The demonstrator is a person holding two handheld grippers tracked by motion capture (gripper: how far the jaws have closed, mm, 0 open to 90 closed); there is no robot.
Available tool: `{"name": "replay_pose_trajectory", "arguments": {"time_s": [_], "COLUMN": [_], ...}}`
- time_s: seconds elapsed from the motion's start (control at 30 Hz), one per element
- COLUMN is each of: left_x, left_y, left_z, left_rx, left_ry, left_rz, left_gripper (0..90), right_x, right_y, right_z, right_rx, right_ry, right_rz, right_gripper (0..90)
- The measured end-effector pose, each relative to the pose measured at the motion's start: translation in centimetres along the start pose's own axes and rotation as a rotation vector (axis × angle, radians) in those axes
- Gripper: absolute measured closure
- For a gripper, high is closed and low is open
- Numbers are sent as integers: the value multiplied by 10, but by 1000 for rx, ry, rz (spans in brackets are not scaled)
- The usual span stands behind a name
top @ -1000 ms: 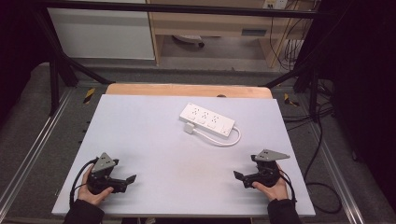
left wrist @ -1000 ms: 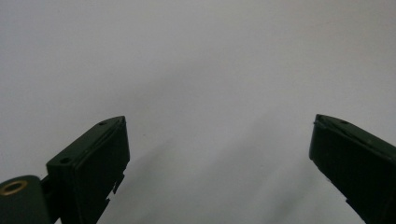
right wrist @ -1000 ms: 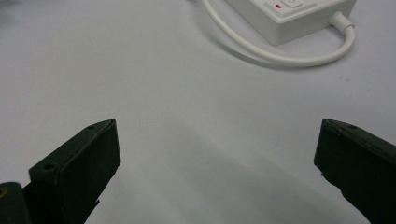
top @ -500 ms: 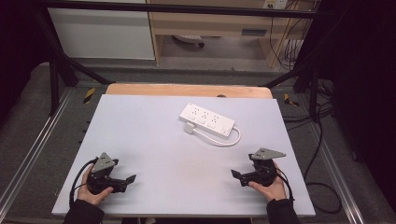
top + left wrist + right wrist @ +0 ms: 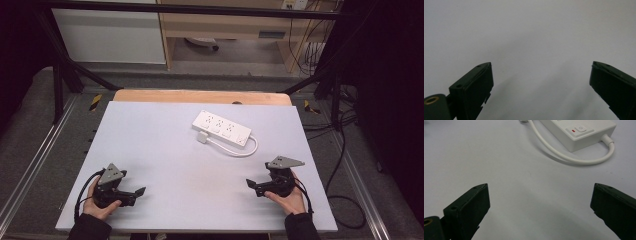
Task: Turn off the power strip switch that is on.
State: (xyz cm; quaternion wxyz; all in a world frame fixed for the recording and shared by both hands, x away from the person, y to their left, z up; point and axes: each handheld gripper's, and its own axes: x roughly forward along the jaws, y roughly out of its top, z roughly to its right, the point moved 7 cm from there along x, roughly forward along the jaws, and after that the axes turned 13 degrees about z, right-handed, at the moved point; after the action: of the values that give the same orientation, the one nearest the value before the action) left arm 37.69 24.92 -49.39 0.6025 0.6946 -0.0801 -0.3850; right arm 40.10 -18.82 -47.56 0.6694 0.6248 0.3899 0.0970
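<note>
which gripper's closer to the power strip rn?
Right. The right gripper sits just below the power strip and its cable; the left gripper is across the table, far down-left. Both open, empty.

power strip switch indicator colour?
Red: a small red mark beside the button on the white power strip, clearest in the right gripper view.

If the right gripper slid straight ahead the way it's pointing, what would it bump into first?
Probably the looped white cord of the power strip. The right gripper has open jaws over bare table, and the cord lies ahead, slightly to one side.
</note>
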Motion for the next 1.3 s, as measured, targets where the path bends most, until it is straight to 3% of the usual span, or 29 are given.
{"name": "replay_pose_trajectory", "arguments": {"time_s": [1.3], "left_x": [0], "left_y": [1], "left_z": [0], "left_rx": [3], "left_ry": [4], "left_rz": [3], "left_gripper": [48], "right_x": [18], "right_y": [29], "right_z": [-6], "right_rx": [-20], "right_ry": [-12], "right_rz": [10], "right_gripper": [68]}}
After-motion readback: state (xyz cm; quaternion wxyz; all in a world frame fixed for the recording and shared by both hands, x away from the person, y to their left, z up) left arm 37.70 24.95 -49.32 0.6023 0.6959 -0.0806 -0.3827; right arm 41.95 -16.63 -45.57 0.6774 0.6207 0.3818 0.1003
